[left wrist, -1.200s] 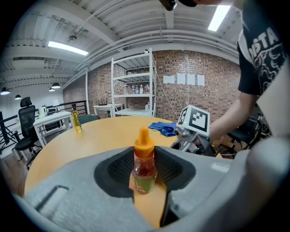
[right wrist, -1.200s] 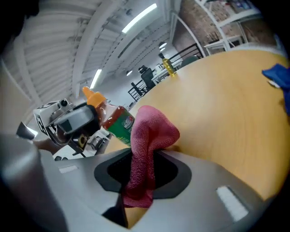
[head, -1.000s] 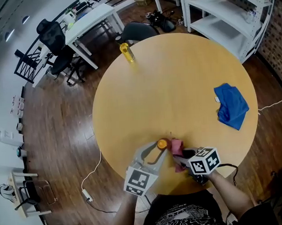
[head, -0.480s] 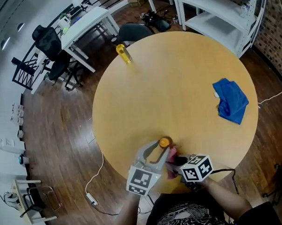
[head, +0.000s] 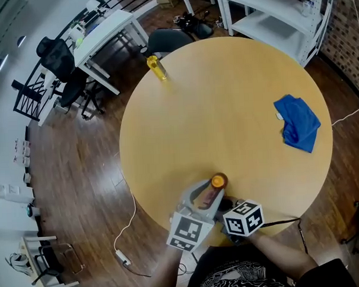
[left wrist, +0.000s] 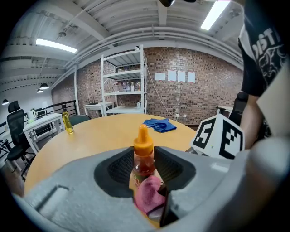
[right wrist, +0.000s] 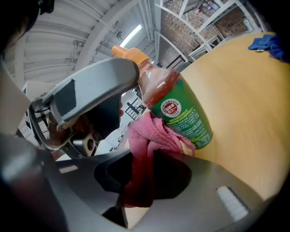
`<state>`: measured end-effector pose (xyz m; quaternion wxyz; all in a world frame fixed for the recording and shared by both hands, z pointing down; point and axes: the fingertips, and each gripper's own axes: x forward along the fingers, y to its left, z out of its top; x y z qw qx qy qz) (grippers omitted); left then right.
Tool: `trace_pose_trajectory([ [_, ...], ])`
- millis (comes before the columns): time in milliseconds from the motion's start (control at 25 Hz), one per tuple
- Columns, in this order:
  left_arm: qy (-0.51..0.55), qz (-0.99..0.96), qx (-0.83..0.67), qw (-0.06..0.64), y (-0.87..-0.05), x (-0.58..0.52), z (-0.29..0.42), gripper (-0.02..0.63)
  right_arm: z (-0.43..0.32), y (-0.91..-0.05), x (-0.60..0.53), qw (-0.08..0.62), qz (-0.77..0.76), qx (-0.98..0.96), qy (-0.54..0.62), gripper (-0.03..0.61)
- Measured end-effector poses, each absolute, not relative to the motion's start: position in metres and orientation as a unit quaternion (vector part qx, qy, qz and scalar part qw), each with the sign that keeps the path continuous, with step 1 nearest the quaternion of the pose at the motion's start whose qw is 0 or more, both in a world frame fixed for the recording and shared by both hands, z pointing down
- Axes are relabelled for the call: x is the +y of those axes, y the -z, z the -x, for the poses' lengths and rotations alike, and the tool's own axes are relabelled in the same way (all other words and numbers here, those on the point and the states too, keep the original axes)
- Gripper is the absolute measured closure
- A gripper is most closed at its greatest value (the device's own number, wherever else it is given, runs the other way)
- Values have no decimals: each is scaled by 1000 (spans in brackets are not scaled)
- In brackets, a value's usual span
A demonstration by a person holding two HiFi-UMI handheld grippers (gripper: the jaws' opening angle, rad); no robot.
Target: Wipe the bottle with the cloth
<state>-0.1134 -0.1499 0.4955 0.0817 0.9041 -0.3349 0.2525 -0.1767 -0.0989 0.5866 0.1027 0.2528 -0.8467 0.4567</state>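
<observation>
The bottle stands near the near edge of the round wooden table, right in front of the person. It has an orange pointed cap, red contents at the shoulder and a green label lower down. The left claw reaches in from the near side and has the bottle between its two jaws. In the left gripper view the dark pads of the left claw sit against either side of the bottle at its upper part, closed on it, and the bottle looks upright there.

The right claw sits just to the right of the left one, close against it. In the right gripper view the right claw has a pink cloth pinched between its jaws. The bunched upper part of the cloth presses against the lower side of the bottle, over the edge of the green label. From the left gripper view the pink cloth shows as a lump on the near face of the bottle, below the red part.

A blue cloth lies crumpled towards the right edge of the table, well apart from both claws. A yellow bottle stands at the far left edge.
</observation>
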Motion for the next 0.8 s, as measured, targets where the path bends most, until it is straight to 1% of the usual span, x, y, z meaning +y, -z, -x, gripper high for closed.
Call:
trace_pose_trajectory([
  [360, -266, -912, -301, 76, -498, -145, 115, 474, 191, -586, -127, 52, -307, -837, -449, 472],
  [520, -267, -914, -295, 81, -500, -142, 119, 499, 194, -583, -136, 31, -317, -832, -454, 472],
  [800, -256, -918, -291, 80, -498, -143, 120, 501, 195, -580, -143, 9, -316, -833, -454, 472],
])
